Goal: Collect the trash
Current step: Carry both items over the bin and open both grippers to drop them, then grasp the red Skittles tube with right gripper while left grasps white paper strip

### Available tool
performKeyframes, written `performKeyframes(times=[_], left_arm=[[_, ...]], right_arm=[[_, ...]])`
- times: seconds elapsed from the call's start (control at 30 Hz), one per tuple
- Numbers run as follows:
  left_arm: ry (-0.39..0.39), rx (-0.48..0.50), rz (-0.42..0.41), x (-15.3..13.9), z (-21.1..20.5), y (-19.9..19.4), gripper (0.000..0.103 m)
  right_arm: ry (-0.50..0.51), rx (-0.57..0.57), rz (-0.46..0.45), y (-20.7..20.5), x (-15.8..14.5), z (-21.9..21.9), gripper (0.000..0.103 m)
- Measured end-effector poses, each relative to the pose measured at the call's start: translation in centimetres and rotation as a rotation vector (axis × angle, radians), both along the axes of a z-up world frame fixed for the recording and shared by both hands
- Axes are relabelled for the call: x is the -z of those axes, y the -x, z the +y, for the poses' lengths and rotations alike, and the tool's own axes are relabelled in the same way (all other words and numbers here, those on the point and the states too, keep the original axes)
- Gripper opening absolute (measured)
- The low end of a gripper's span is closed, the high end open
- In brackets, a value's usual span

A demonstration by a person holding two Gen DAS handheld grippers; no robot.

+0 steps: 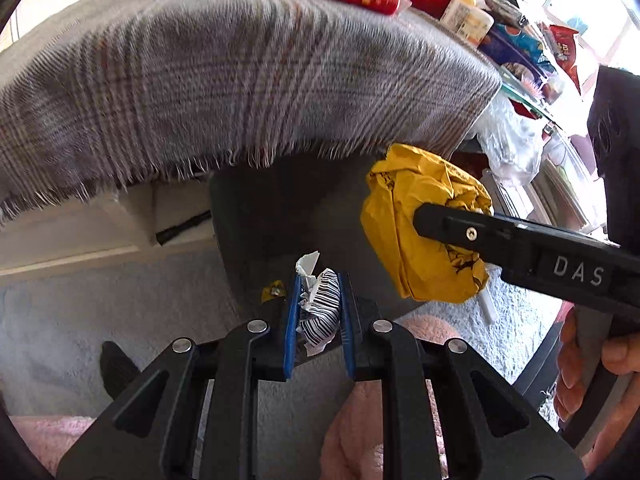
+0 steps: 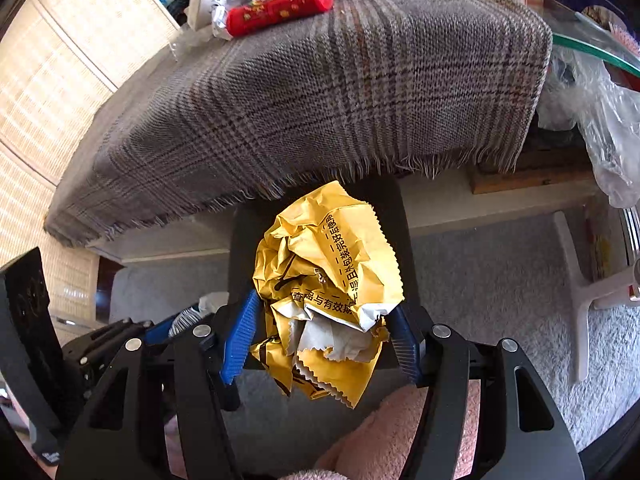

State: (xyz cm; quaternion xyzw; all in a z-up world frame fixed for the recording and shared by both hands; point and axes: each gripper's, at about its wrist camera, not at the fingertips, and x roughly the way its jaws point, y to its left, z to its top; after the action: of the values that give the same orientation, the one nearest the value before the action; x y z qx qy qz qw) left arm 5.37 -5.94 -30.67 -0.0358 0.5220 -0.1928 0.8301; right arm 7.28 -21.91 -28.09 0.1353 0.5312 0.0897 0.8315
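Left wrist view: left gripper (image 1: 320, 300) is clamped on a crumpled white wrapper w/ barcode print (image 1: 320, 308), low centre of frame. Right gripper (image 2: 324, 332) grips a crumpled yellow paper bag (image 2: 328, 280), bulky, spilling well past the blue pads (image 2: 240, 336). Both pieces hang over a dark bin (image 1: 280, 208), centre of frame, under the fringed edge of a plaid cloth (image 1: 200, 80) draped over the table.

Step in hand, as I judge it: drop both into the bin. Best approach: bring each piece over the bin's mouth, then open; the yellow bag is wide, so centre it or it may catch the rim. A small yellow scrap (image 1: 273, 291) lies just left of the left gripper, apparently inside the bin.

Room: cloth fringe hangs close above, so keep low. A red tube (image 2: 280, 8) and other clutter sit upper frame on the table, well apart. Grey carpet (image 2: 500, 280) at right gives open room.
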Motion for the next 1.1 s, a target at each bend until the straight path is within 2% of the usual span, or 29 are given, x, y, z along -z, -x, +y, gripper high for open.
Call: performKeyframes(times=[0.13,0.23,0.27,0.33,0.43,0.47,0.53,0.63,0.7,0.8,1.1], left_arm=[[0.008,0.003,0.033,1.4,-0.3,-0.4,0.018],[0.015,0.004,0.035,1.6,-0.3,-0.5,0.024],[0.014,0.0,0.034,1.7,-0.2,-0.6,0.032],[0.015,-0.01,0.031,1.6,0.0,-0.6,0.037],[0.012,-0.03,0.022,1.2,0.5,-0.7,0.053],[0.01,-0.035,0.02,1.1,0.6,-0.7,0.059],[0.007,-0.043,0.015,0.7,0.9,-0.7,0.062],[0.0,-0.059,-0.003,-0.1,1.5,-0.5,0.073],[-0.007,-0.069,-0.021,-0.8,2.1,-0.3,0.083],[-0.003,-0.095,-0.053,-2.3,3.2,0.1,0.094],[-0.001,-0.169,-0.101,-7.2,6.3,0.1,0.095]], right_arm=[[-0.003,0.01,0.023,-0.9,0.7,0.2,0.062],[0.003,0.015,0.033,-1.3,0.9,0.2,0.068],[0.003,0.018,0.037,-1.4,0.9,0.1,0.068],[0.001,0.023,0.044,-1.7,1.0,0.1,0.07],[0.008,0.035,0.036,-1.8,0.5,-0.3,0.073],[0.006,0.04,0.032,-1.8,0.3,-0.4,0.077],[0.001,0.049,0.018,-1.7,-0.2,-0.7,0.079],[-0.006,0.067,0.001,-1.6,-0.9,-1.3,0.083],[0.001,0.085,-0.015,-1.2,-1.4,-1.8,0.096],[0.021,0.105,-0.045,-0.3,-2.2,-2.5,0.1],[0.024,0.132,-0.087,1.1,-4.0,-4.8,0.1]])
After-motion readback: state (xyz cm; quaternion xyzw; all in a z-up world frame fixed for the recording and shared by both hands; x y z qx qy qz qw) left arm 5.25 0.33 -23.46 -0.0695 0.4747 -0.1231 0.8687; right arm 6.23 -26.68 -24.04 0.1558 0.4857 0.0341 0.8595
